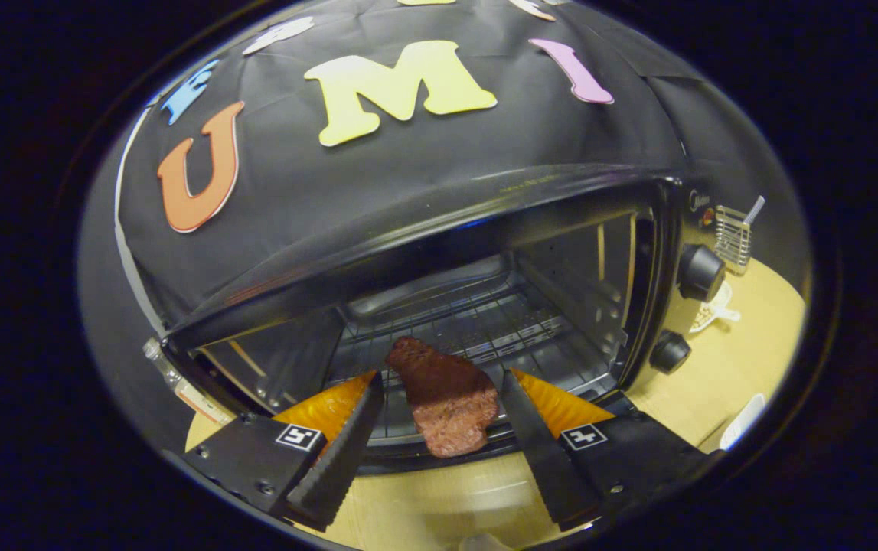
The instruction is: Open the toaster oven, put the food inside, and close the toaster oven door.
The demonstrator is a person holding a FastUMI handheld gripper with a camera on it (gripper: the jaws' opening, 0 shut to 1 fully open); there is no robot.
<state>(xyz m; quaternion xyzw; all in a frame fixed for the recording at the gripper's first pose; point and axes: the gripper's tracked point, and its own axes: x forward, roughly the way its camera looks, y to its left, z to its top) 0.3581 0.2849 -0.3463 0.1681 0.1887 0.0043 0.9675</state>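
Two fingers point(331, 459) of the claw point(440, 381) spread apart, released, gripping nothing. Between them, the food point(446, 405): a dark red slab of meat, narrow end pointing inward, broad end toward the claw. Lies flat on the front of the rack point(484, 321), broad end seemingly hanging over the oven's front lip. A clear gap on the left finger's side; close against the right finger, contact hard to tell. Likely set down there because the front of the rack is the nearest spot to reach, fingers parted to let it go.

Beyond the food, plenty of bare rack toward the back wall, so room to nudge it deeper. Probably worth doing, since an overhanging end could foul the door on closing. Oven point(446, 229) mouth wide open, side walls well apart from both fingers, top frame well above them. Free room for pulling straight back; fingers need to stay level to avoid catching the front lip. Door itself hard to make out under the claw.

Right of the mouth, two knobs point(700, 272), one above the other. Past them, the tabletop point(722, 367), with a small wire basket point(733, 237) farther back, well apart from the claw's path.
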